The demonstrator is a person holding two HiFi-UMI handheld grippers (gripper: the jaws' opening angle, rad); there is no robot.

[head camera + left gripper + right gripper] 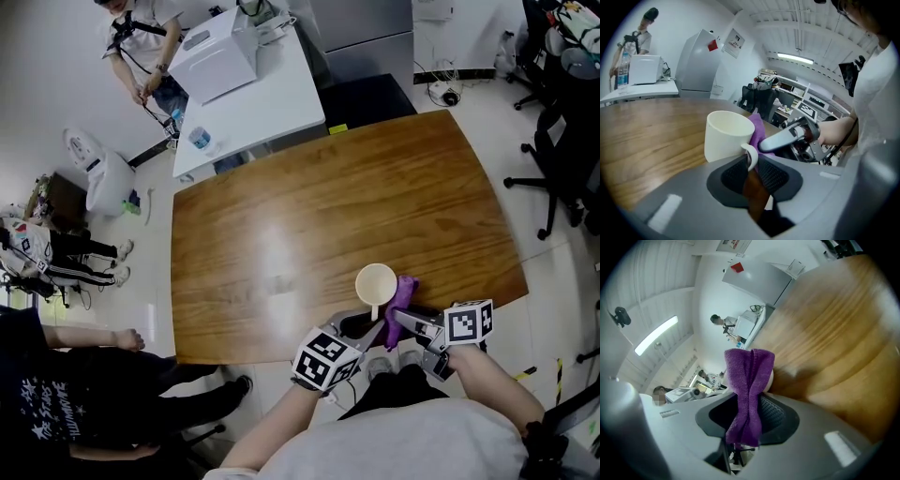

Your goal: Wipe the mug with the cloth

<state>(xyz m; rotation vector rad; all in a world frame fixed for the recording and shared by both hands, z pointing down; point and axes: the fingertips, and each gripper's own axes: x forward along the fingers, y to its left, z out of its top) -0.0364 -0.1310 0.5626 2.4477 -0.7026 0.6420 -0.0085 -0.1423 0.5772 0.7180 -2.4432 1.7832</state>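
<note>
At the bench point(281, 225) edge, the mug point(376, 281) is pinched by its handle point(751, 155) in the down-tilted left gripper point(752, 165). The purple cloth point(749, 376) is clamped in the right gripper's point(746, 417) fingers point(777, 416), as shown only by the gripper views.

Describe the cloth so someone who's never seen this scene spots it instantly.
Start at the big wooden table and go to its edge nearest the person, where a cream mug sits. The cloth is right beside the mug, pinched in the right gripper. It is the only purple, fuzzy thing there; everything around it is wood, cream or grey.
</note>
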